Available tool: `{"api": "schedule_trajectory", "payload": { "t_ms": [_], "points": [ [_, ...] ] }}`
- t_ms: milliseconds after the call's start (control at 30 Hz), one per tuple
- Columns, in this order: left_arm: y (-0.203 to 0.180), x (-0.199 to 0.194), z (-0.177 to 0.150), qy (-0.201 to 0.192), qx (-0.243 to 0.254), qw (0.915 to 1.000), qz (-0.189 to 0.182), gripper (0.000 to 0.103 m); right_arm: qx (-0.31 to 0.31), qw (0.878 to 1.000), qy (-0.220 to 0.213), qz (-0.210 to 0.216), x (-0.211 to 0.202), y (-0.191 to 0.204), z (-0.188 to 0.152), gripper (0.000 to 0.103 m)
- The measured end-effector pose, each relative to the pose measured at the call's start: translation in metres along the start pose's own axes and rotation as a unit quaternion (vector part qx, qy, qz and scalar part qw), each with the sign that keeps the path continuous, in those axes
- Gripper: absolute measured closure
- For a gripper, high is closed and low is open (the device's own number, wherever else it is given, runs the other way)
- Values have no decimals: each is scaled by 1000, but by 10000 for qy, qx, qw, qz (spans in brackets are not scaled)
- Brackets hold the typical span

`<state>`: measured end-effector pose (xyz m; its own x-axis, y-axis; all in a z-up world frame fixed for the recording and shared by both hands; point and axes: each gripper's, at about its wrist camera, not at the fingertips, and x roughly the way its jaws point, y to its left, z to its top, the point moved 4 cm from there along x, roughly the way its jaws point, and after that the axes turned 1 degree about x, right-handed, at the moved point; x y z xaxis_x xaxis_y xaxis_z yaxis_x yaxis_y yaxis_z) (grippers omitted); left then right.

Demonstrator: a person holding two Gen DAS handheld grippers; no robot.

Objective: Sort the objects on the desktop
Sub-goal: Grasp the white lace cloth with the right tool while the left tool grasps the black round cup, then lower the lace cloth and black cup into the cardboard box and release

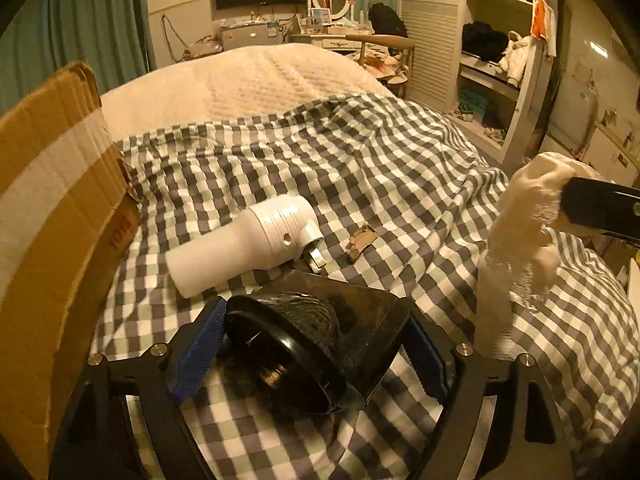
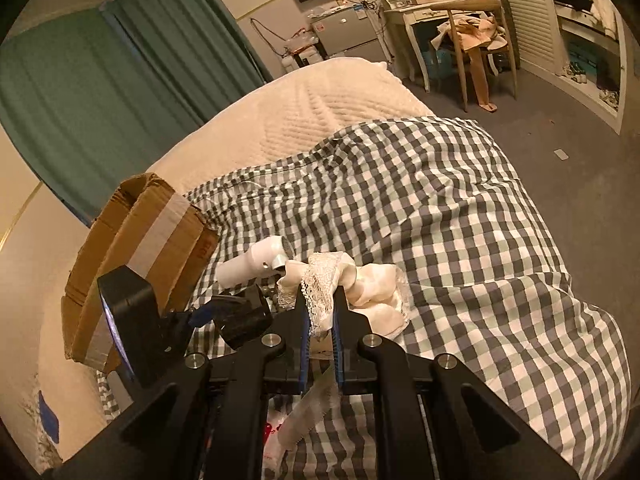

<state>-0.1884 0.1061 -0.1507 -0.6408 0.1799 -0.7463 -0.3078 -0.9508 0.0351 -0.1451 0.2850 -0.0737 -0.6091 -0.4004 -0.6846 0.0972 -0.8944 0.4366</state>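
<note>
My left gripper (image 1: pixel 316 320) is shut on a black cone-shaped object (image 1: pixel 288 340) with a boxy black part, held between the blue pads (image 1: pixel 198 350) low over the checked sheet. A white cylindrical device (image 1: pixel 244 240) lies on the sheet just beyond it. My right gripper (image 2: pixel 322 304) is shut on a cream lace cloth (image 2: pixel 376 284), which hangs in folds above the bed. In the left wrist view the same cloth (image 1: pixel 520 232) dangles at the right from the right gripper (image 1: pixel 568 204). The black object (image 2: pixel 240 322) also shows in the right wrist view.
An open cardboard box (image 1: pixel 52 200) (image 2: pixel 140 240) stands on the bed at the left, close to the left gripper. A small brown scrap (image 1: pixel 362 240) lies by the white device. The checked sheet (image 1: pixel 360 152) covers the near bed, a cream blanket (image 2: pixel 312 108) the far end.
</note>
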Motion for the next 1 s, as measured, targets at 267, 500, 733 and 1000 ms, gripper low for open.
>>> {"api": "schedule_trajectory", "payload": {
  "t_ms": [267, 500, 733, 1000],
  "points": [
    [13, -73, 19, -374, -99, 9992, -140, 17, -243, 9996, -105, -76, -11, 16, -1, 94],
    [60, -168, 43, -788, -549, 9952, -194, 17, -621, 9979, -187, -78, -25, 42, -7, 94],
    [116, -233, 41, -1387, -1096, 9839, 265, 17, -1065, 9941, -65, -202, -29, 71, -25, 94],
    [179, -236, 21, -1432, -1760, 9737, 201, 17, -1372, 9902, -181, 200, -47, 131, -22, 94]
  ]
}}
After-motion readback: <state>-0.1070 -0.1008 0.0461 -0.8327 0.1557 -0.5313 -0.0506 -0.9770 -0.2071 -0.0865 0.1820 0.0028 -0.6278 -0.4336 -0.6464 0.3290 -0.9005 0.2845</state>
